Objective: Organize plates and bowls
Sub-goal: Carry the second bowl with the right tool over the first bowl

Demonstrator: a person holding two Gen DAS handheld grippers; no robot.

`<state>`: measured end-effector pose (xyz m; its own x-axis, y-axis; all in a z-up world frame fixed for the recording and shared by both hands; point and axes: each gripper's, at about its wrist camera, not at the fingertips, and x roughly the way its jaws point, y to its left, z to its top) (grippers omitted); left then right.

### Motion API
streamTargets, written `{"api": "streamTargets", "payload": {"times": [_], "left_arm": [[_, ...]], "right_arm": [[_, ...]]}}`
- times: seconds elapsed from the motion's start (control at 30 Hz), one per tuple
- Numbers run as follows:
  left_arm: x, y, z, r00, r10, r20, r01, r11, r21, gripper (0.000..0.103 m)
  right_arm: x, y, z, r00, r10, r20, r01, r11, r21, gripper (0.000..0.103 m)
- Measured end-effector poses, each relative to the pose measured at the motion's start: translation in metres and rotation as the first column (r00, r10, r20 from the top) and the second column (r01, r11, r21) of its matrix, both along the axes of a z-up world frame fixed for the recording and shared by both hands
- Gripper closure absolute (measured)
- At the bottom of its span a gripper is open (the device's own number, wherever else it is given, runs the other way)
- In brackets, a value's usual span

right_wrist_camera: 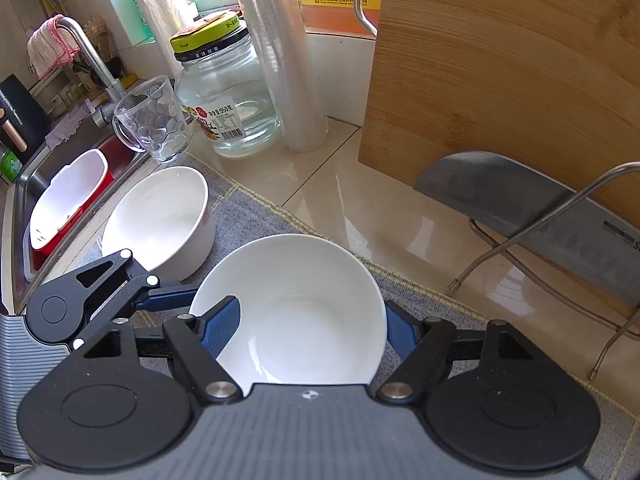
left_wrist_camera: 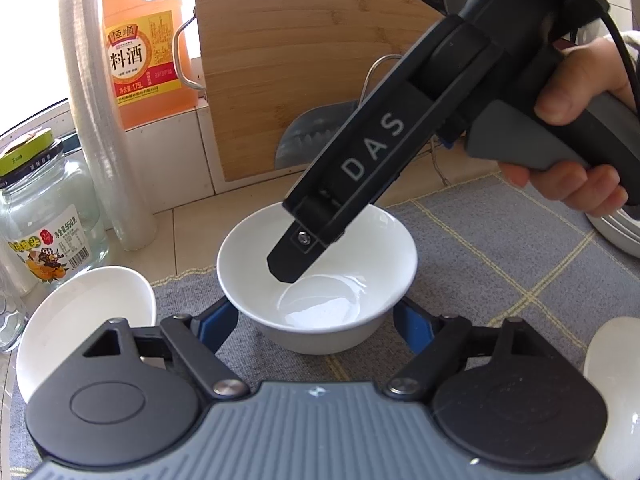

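Observation:
A small white bowl (left_wrist_camera: 320,304) (right_wrist_camera: 296,320) stands on the grey checked mat (left_wrist_camera: 500,260). My left gripper (left_wrist_camera: 316,312) reaches around its lower body, and both blue pads touch its sides. My right gripper (right_wrist_camera: 312,312) comes down from the upper right. Its left finger (right_wrist_camera: 222,328) hangs inside the bowl's hollow with its pad facing free space, and its right finger (right_wrist_camera: 400,332) stands just outside the rim. A second, larger white bowl (left_wrist_camera: 80,320) (right_wrist_camera: 160,220) sits on the mat to the left.
A glass jar (right_wrist_camera: 224,92), a glass mug (right_wrist_camera: 152,120) and a film roll (right_wrist_camera: 288,60) stand behind the bowls. A cutting board (right_wrist_camera: 500,72), a cleaver (right_wrist_camera: 540,216) and a wire rack (right_wrist_camera: 520,248) lie to the right. The sink (right_wrist_camera: 24,184) is at left. Another white dish (left_wrist_camera: 616,380) sits at right.

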<state>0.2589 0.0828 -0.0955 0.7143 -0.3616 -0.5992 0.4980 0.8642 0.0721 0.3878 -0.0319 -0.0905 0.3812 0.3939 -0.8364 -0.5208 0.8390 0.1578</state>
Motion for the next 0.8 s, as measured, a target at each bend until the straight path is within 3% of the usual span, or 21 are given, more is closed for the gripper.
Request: {"api": "streamTargets", "payload": {"times": [0.8], "left_arm": [[-0.062, -0.011, 0.045, 0.993, -0.113, -0.015, 0.113, 0.993, -0.034, 0.019]], "right_arm": [[-0.076, -0.027, 0.027, 0.997, -0.073, -0.001, 0.073, 0.997, 0.03, 0.021]]}}
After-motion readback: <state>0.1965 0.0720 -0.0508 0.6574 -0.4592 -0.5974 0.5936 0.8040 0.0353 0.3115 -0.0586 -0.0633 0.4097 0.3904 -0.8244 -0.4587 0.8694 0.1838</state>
